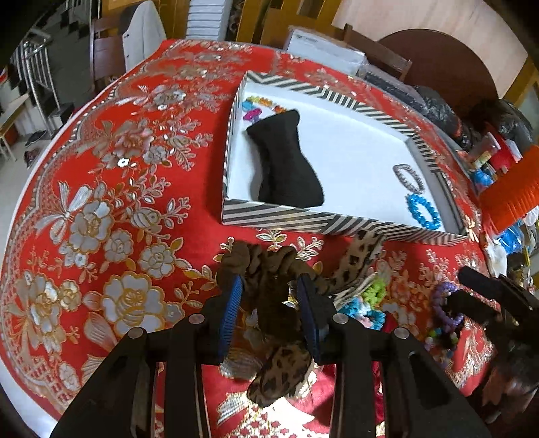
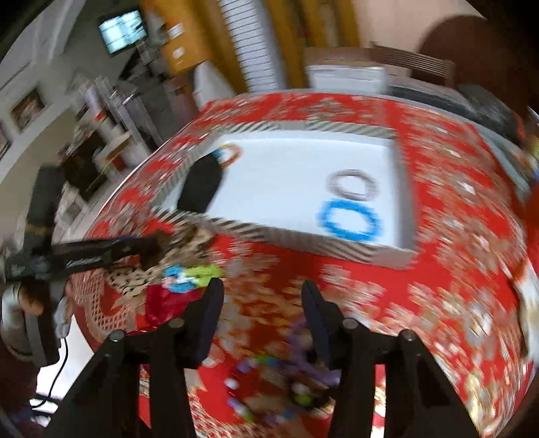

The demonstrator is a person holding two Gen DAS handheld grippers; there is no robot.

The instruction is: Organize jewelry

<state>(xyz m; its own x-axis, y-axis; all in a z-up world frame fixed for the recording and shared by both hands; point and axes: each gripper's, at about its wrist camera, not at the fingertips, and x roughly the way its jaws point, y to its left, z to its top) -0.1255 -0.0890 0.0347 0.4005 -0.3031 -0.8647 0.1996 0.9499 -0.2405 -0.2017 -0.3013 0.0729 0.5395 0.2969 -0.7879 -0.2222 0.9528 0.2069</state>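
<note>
My left gripper (image 1: pixel 269 286) is shut on a leopard-print fabric scrunchie (image 1: pixel 279 296) and holds it above the red tablecloth, just in front of the striped box (image 1: pixel 279 219). The box's white floor holds a black fabric piece (image 1: pixel 286 161), a grey bracelet (image 1: pixel 409 177), a blue bracelet (image 1: pixel 422 210) and small colourful pieces (image 1: pixel 254 107). My right gripper (image 2: pixel 262 303) is open in a blurred view, above a purple and multicoloured bead bracelet (image 2: pixel 296 377). The striped box (image 2: pixel 303 242), with the blue bracelet (image 2: pixel 350 220), lies ahead of it.
A pile of loose jewelry and hair ties, green and blue among them (image 1: pixel 367 300), lies on the cloth between the grippers. Clutter with an orange object (image 1: pixel 512 188) stands at the table's right edge. Chairs and stacked white boxes (image 1: pixel 209 20) stand behind the table.
</note>
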